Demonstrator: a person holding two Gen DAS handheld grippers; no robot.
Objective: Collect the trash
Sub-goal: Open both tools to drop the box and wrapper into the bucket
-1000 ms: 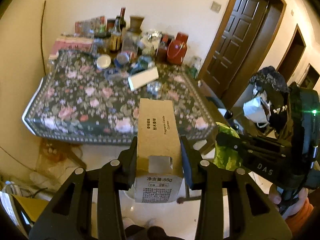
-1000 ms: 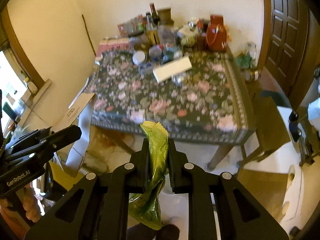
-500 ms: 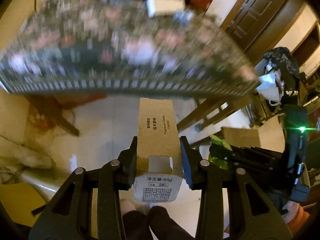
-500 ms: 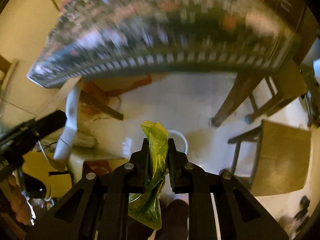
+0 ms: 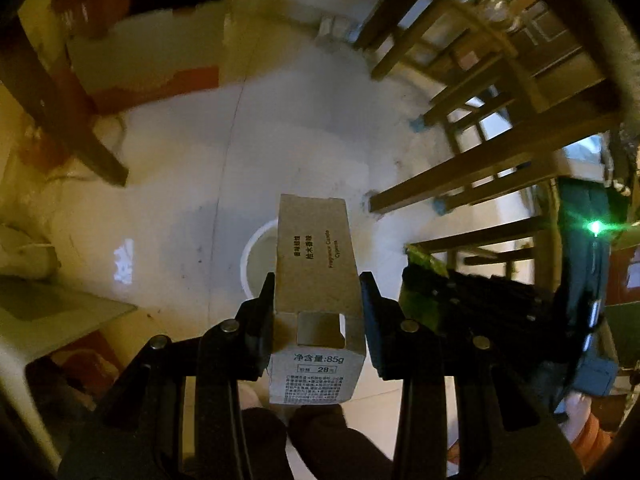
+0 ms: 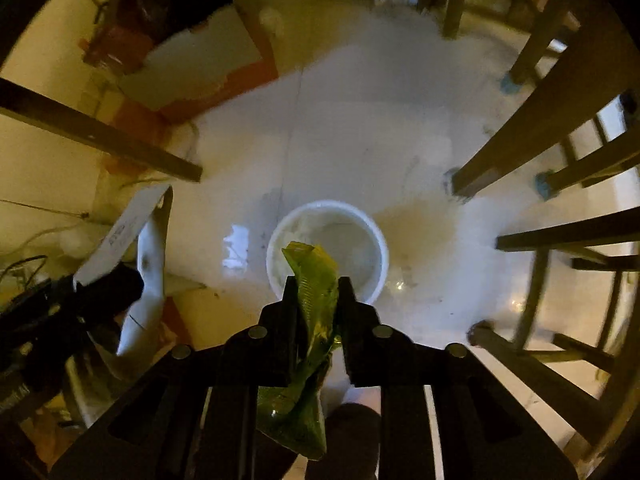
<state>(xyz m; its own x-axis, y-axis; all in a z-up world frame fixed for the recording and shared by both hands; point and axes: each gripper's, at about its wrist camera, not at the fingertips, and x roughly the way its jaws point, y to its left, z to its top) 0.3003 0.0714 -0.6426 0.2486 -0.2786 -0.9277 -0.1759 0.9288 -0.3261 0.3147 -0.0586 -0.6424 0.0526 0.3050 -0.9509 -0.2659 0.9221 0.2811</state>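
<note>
Your right gripper (image 6: 318,300), jaws easing apart around the green wrapper (image 6: 312,312), has the white bin (image 6: 376,240) at twelve o'clock beyond its tips, nearer than your left gripper (image 5: 318,312) pinching the upright cardboard box (image 5: 316,276).

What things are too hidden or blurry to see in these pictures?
- Left wrist view: most of the round white bucket hides behind the brown cardboard box.
- Right wrist view: the bucket's near rim hides behind the crinkly green wrapper.
- Both views: the box's small print is too tiny to read; the wooden chair legs are blurred.
</note>
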